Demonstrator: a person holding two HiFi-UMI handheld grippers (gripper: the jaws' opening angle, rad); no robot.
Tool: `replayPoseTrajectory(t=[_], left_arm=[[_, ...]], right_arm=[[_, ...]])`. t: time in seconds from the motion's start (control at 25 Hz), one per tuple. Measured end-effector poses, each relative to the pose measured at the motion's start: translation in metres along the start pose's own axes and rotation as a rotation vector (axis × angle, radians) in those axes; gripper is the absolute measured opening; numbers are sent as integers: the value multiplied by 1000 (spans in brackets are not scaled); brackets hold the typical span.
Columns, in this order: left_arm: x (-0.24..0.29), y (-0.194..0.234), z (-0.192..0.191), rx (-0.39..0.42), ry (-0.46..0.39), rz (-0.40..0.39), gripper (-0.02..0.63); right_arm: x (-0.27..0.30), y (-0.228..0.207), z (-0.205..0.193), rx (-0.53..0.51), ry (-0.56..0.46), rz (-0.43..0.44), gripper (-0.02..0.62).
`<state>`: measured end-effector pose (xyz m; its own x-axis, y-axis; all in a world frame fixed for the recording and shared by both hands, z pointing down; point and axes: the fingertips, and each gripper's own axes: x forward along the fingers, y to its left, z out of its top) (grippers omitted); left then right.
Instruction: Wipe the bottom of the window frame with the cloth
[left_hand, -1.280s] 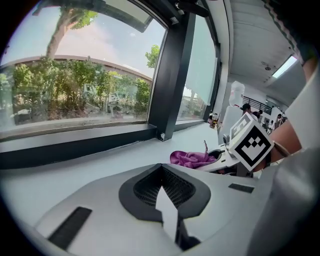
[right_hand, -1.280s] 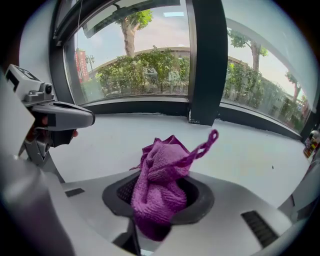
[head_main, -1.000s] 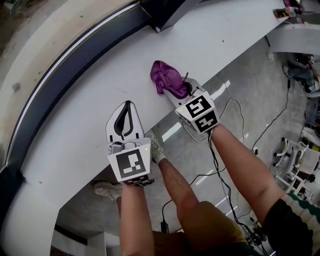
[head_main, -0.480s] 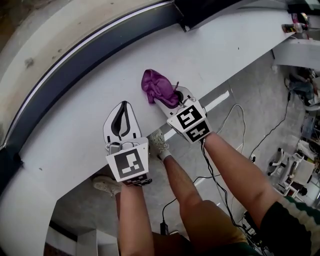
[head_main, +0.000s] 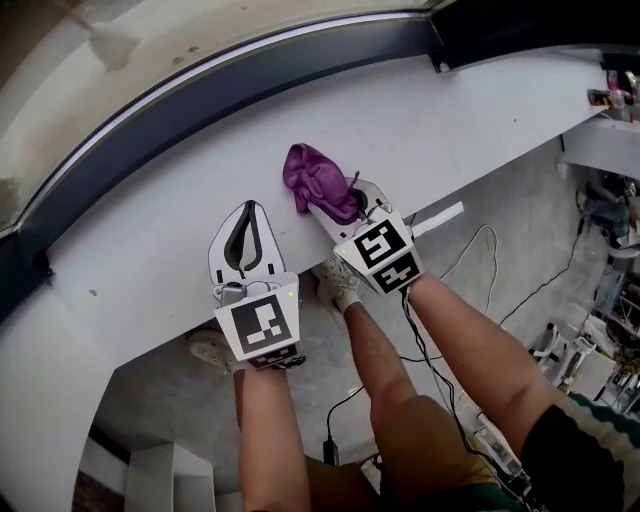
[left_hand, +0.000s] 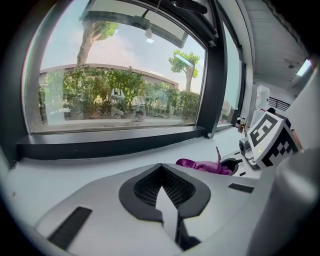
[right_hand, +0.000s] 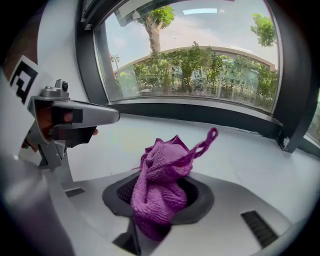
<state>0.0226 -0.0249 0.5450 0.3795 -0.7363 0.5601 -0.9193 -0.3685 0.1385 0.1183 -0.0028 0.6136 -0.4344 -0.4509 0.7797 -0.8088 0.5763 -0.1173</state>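
A purple cloth (head_main: 315, 175) is bunched in my right gripper (head_main: 338, 200), which is shut on it over the white sill (head_main: 150, 200). From the right gripper view the cloth (right_hand: 160, 185) bulges up out of the jaws, with a loop sticking up. The dark bottom rail of the window frame (head_main: 200, 95) curves along the sill's far side, a short way beyond the cloth. My left gripper (head_main: 252, 208) rests over the sill to the left, shut with nothing in it. From the left gripper view I see the cloth (left_hand: 202, 165) to the right and the rail (left_hand: 115, 145) ahead.
A dark upright frame post (head_main: 445, 45) meets the rail at the right. Below the sill's near edge is a grey floor with cables (head_main: 470, 250), the person's legs and shoes (head_main: 340, 285). Clutter stands at far right (head_main: 610, 100).
Both grippers, with the cloth still held, have shifted left along the sill, away from the upright post. The cloth stays bunched in the right jaws.
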Motion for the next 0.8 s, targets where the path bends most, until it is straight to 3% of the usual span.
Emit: replayPoseTrajectory(t=[0.8], left_arm=[[-109,172,-43,-87,-11,199,4]], right_arm=[[72,176,61,-131,23,130,143]])
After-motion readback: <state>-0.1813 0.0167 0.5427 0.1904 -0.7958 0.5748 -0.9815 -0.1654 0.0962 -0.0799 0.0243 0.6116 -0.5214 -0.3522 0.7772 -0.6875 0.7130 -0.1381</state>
